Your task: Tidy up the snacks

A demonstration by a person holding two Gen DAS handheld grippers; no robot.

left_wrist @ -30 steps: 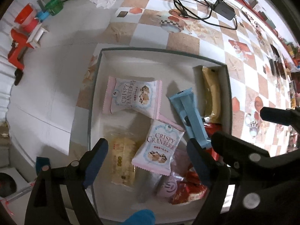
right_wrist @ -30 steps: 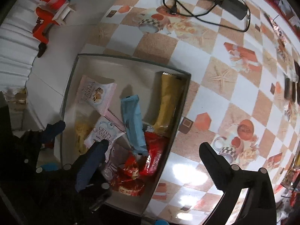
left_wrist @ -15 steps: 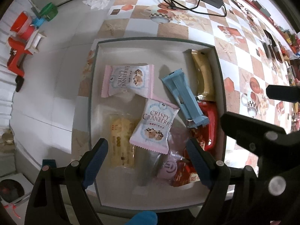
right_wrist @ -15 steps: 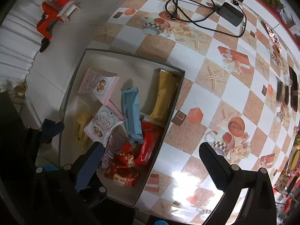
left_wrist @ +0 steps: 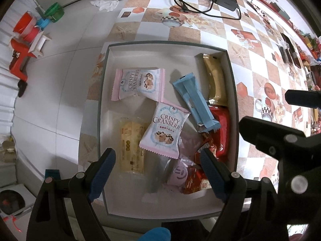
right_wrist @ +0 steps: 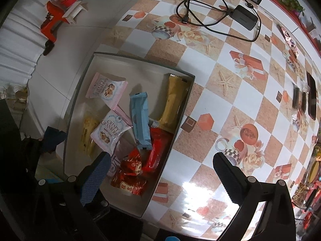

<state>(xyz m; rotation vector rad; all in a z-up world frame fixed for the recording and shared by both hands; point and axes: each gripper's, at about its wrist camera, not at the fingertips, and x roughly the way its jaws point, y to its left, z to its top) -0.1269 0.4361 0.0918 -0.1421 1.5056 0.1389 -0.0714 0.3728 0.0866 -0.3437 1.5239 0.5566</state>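
A white box (left_wrist: 158,49) (right_wrist: 140,60) sits at the table's left edge, holding snacks: two pink Crispy Cranberry packets (left_wrist: 138,83) (left_wrist: 165,130), a blue bar (left_wrist: 193,100) (right_wrist: 140,116), a gold bar (left_wrist: 215,78) (right_wrist: 173,102), a yellow cracker pack (left_wrist: 131,146), red wrappers (left_wrist: 220,130) (right_wrist: 132,172) and a pink candy (left_wrist: 177,173). My left gripper (left_wrist: 158,160) is open and empty above the box's near end. My right gripper (right_wrist: 162,164) is open and empty, above the box's right wall; it also shows in the left wrist view (left_wrist: 270,136).
The checkered tablecloth (right_wrist: 230,104) extends right. A black cable and power adapter (right_wrist: 243,17) lie at the far side. Dark items (right_wrist: 311,98) lie at the right edge. Red and green plastic things (left_wrist: 26,30) sit on the floor to the left.
Both grippers have risen and pulled back from the box, so more of the box and table shows. Both stay open. The snacks have not moved.
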